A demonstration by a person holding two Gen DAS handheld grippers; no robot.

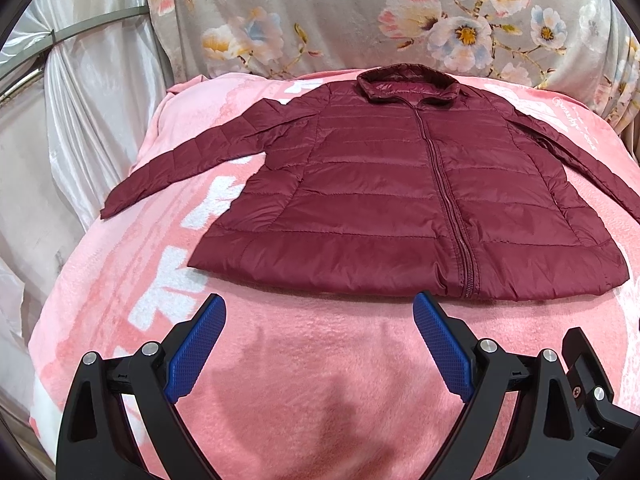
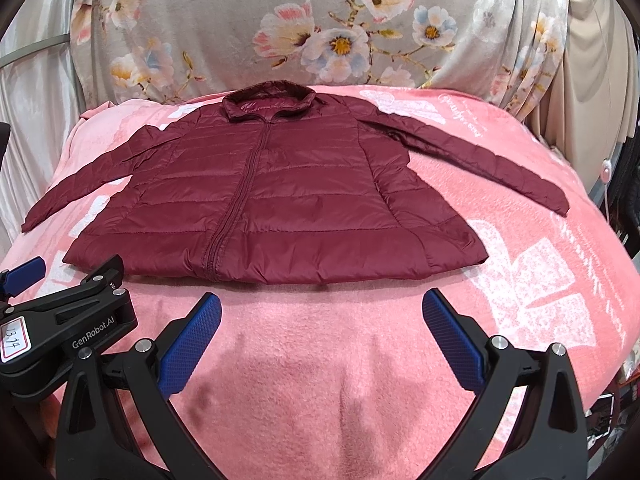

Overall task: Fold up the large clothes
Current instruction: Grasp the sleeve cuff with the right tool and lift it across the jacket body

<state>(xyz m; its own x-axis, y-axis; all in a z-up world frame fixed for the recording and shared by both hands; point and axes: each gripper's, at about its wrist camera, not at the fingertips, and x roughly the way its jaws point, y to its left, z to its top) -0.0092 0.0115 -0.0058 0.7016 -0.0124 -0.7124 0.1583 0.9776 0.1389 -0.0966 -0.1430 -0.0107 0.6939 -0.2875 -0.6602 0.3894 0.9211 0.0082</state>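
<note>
A maroon quilted jacket (image 1: 400,184) (image 2: 264,196) lies flat and zipped on a pink blanket, collar at the far end, both sleeves spread outward. My left gripper (image 1: 320,312) hovers open just short of the hem, its blue pads (image 1: 196,352) wide apart with nothing between them. My right gripper (image 2: 322,312) is also open, near the hem's middle, its blue pads (image 2: 452,348) empty. In the right wrist view the left gripper's black body (image 2: 80,320) sits at the lower left.
The pink blanket (image 1: 312,380) (image 2: 520,280) with white print covers a raised bed-like surface. A floral grey cloth (image 1: 360,16) (image 2: 320,24) drapes behind it. Shiny white fabric (image 1: 92,112) hangs at the left; dark clutter (image 2: 628,208) stands off the right edge.
</note>
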